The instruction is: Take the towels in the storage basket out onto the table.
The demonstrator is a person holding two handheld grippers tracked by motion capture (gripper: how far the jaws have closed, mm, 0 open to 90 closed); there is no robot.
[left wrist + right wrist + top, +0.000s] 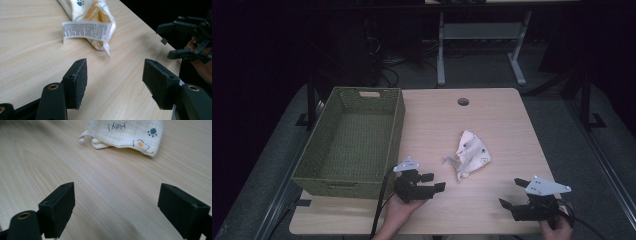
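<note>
Nearest, we are holding the left hand-held gripper (432, 182) and right hand-held gripper (512, 192) with jaws spread, empty. Beyond, the crumpled cloth (472, 152) is lying mid-table (507, 115), its long axis running near-to-far, label (86, 30) pointing leftward. A green basket (398, 127) is sitting left.

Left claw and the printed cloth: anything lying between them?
Nothing; bare wooden table lies between the left claw and the cloth, clearest in the left gripper view.
</note>
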